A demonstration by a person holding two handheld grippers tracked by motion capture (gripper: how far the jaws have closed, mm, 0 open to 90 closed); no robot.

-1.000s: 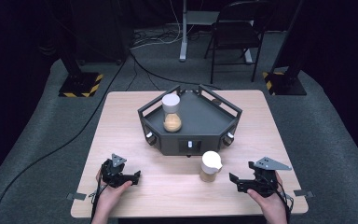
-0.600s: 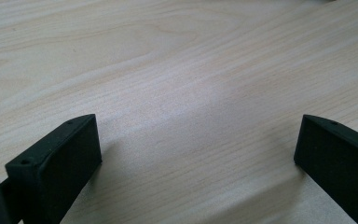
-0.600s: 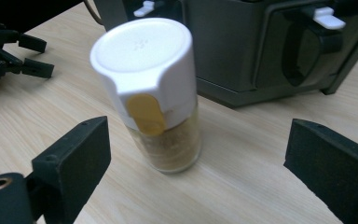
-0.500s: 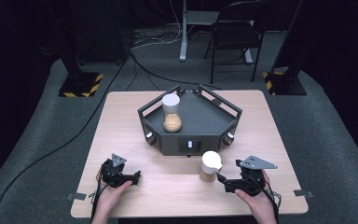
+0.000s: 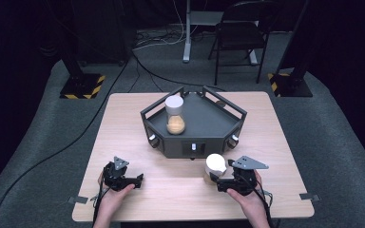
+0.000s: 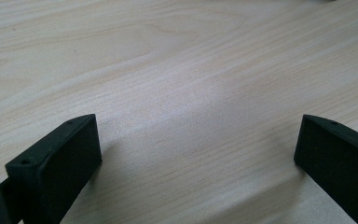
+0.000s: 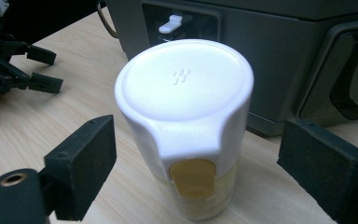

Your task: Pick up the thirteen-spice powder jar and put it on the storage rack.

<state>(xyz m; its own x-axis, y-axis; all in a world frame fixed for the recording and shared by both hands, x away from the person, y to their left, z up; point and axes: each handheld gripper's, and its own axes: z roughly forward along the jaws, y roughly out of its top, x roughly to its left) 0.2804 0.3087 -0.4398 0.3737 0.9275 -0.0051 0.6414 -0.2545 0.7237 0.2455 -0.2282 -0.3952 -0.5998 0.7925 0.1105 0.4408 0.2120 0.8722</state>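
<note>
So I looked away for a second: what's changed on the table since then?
The right tongs slid left up to the white-capped container and have been closing around it, pads not yet touching. The left tongs, the container in the dark tray and the table look unchanged.

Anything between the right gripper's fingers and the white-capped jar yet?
No. In the right gripper view the white-capped jar stands between the right gripper's fingers, which have been closing, with bare gaps either side.
</note>
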